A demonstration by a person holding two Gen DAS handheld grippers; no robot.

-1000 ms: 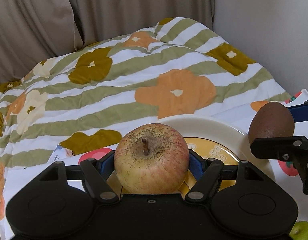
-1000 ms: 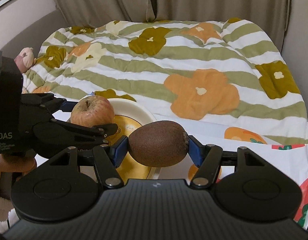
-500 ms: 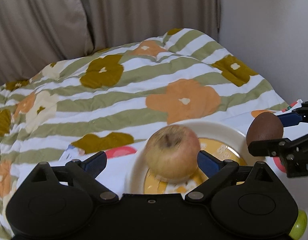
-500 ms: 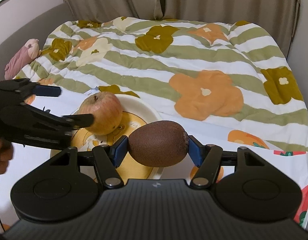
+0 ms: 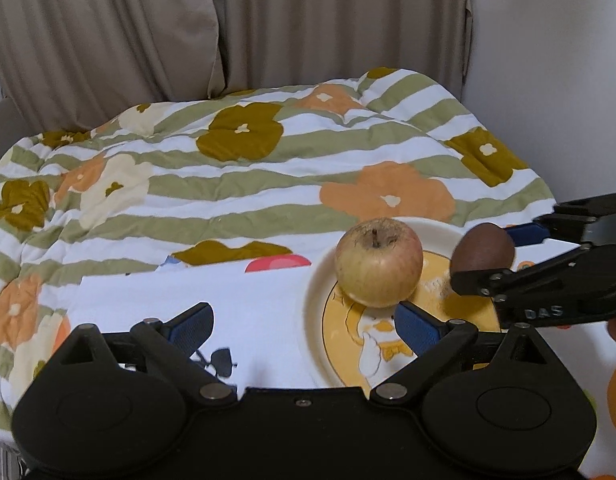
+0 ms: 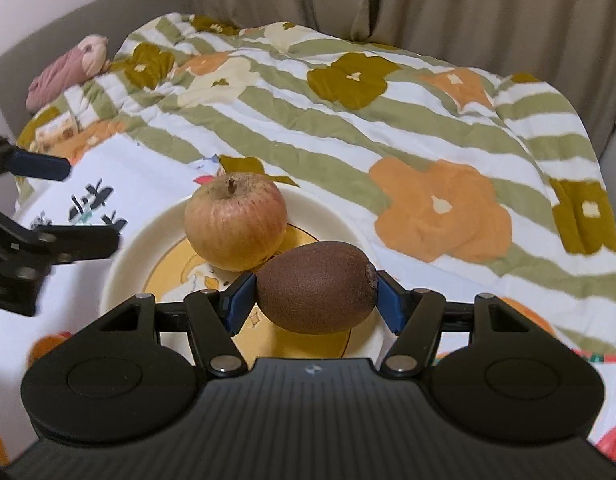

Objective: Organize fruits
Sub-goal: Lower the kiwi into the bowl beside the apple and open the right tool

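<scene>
A yellow-red apple (image 5: pixel 377 262) stands stem-up on a cream plate (image 5: pixel 431 236) with a yellow cartoon centre; it also shows in the right wrist view (image 6: pixel 236 226) on the plate (image 6: pixel 136 240). My left gripper (image 5: pixel 304 324) is open and empty, drawn back to the left of the plate. My right gripper (image 6: pixel 313 300) is shut on a brown kiwi (image 6: pixel 317 286) and holds it just above the plate, right beside the apple. The kiwi (image 5: pixel 483 248) and right gripper also show at the right of the left wrist view.
The plate lies on a white printed cloth (image 5: pixel 228 300) over a striped flowered quilt (image 5: pixel 268 168). A pink plush toy (image 6: pixel 66 74) lies at the far left by the headboard. Curtains (image 5: pixel 148 28) and a wall stand behind.
My left gripper opened, let the apple go onto the plate and pulled back to the left. My right gripper moved the kiwi lower and in over the plate beside the apple.
</scene>
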